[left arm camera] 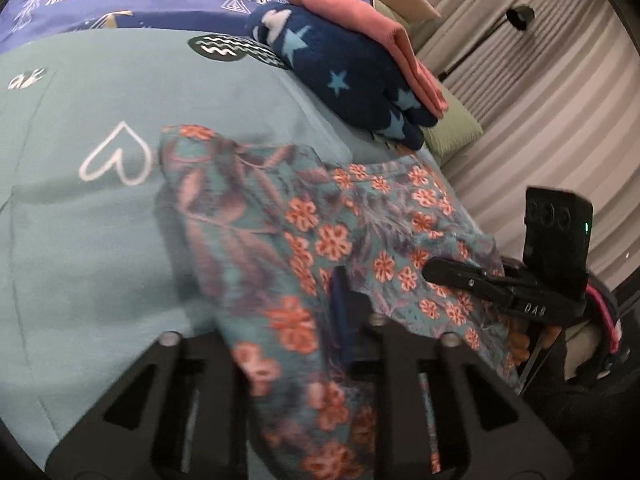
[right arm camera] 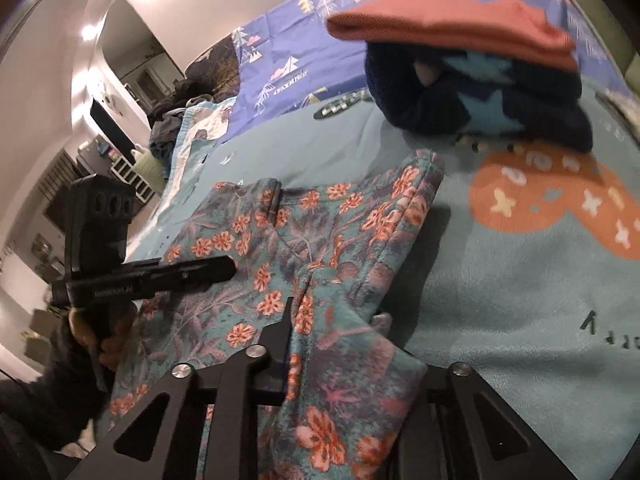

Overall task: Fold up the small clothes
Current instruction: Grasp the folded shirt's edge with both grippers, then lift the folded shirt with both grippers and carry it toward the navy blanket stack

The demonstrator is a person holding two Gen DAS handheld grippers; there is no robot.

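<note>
Floral garment (left arm camera: 320, 240) draped between both claws, pinched by left claw (left arm camera: 336, 320) and right claw (right arm camera: 288, 344), raised just above teal blanket (left arm camera: 80, 220). Beyond, navy star fleece (left arm camera: 344, 76) under folded pink cloth (left arm camera: 372, 28).

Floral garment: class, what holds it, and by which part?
Both tongs, left and right, pinch the floral garment at its near edge.

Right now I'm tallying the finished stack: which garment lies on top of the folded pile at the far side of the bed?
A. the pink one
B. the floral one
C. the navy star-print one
A: the pink garment rests on the navy star-print garment.
</note>
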